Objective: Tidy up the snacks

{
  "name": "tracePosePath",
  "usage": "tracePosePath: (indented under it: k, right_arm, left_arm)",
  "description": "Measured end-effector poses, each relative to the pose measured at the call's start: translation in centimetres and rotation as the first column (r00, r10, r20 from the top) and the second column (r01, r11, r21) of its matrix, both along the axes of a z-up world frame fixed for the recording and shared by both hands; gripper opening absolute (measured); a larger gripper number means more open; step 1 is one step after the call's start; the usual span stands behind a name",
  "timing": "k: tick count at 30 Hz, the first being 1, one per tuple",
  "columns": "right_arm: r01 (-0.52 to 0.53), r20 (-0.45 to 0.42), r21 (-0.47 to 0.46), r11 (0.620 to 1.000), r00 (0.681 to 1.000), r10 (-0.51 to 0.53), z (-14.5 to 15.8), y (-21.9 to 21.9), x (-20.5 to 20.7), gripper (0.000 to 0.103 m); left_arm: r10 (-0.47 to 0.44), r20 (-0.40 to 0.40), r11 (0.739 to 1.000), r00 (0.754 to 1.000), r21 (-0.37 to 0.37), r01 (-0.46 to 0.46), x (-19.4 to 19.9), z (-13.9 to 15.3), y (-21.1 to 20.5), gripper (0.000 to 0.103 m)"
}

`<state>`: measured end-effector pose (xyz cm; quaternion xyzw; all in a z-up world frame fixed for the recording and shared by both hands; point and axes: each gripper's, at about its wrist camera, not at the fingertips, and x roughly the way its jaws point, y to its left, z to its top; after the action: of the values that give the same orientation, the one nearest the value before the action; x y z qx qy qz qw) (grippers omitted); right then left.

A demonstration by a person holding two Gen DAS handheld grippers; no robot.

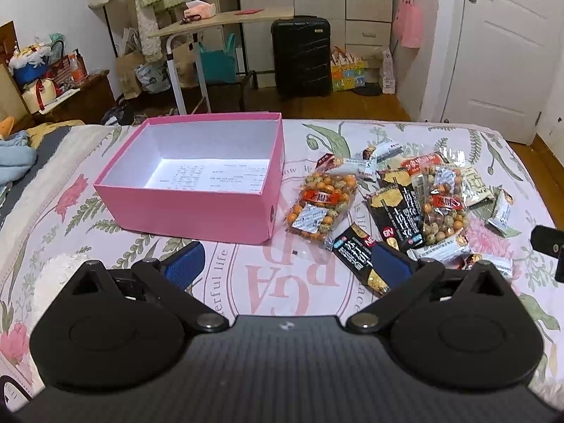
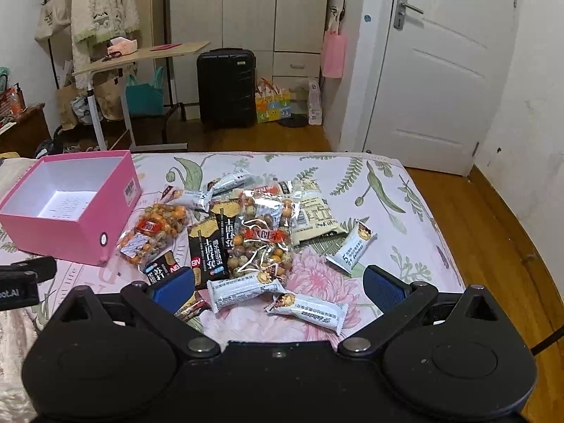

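Scattered across my floral bedspread [image 2: 387, 190], the snack packets [image 2: 261, 232] lie in a loose heap: two clear bags of coated nuts [image 1: 319, 208], black packets [image 1: 396, 208], white bars [image 2: 243, 289] and a pale pouch [image 2: 313, 218]. Just left of the heap sits my pink box [image 1: 183, 208], lid off, only a printed sheet on its white floor, no snack in it. My left gripper [image 1: 287, 268] hovers spread wide and holding nothing in front of the box, one blue pad over a black packet. My right gripper [image 2: 278, 287] hangs equally wide and unladen above the nearest white bars. Beyond the bed stand a black suitcase [image 2: 225, 88], a folding table [image 2: 141, 56] and a white door [image 2: 440, 70]
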<state>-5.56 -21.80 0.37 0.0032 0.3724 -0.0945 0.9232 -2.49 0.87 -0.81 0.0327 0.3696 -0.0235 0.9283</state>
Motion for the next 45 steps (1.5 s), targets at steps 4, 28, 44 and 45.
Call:
tracePosePath:
  k: [4, 28, 44, 45]
  right_arm:
    - [0.018, -0.022, 0.027, 0.999, 1.0, -0.017, 0.2, -0.4, 0.0, 0.103]
    - [-0.096, -0.016, 0.033, 0.995, 0.995, 0.096, -0.7, 0.0, 1.0, 0.099]
    - [-0.63, -0.047, 0.122, 0.767, 0.768, 0.639, -9.4, 1.6, 8.5, 0.074]
    - [-0.652, -0.061, 0.123, 0.748, 0.747, 0.661, -10.3, 2.0, 8.8, 0.074]
  left_arm:
    - [-0.014, -0.003, 1.0, 1.0, 0.007, 0.014, 0.0, -0.3, -0.3, 0.103]
    - [0.009, -0.114, 0.992, 0.993, -0.126, -0.023, 1.4, -0.3, 1.1, 0.1]
    - [-0.075, -0.342, 0.95, 0.937, -0.309, -0.036, 10.8, -9.3, -2.7, 0.077]
    - [-0.087, -0.354, 0.951, 0.931, -0.307, -0.028, 11.3, -10.0, -2.9, 0.077]
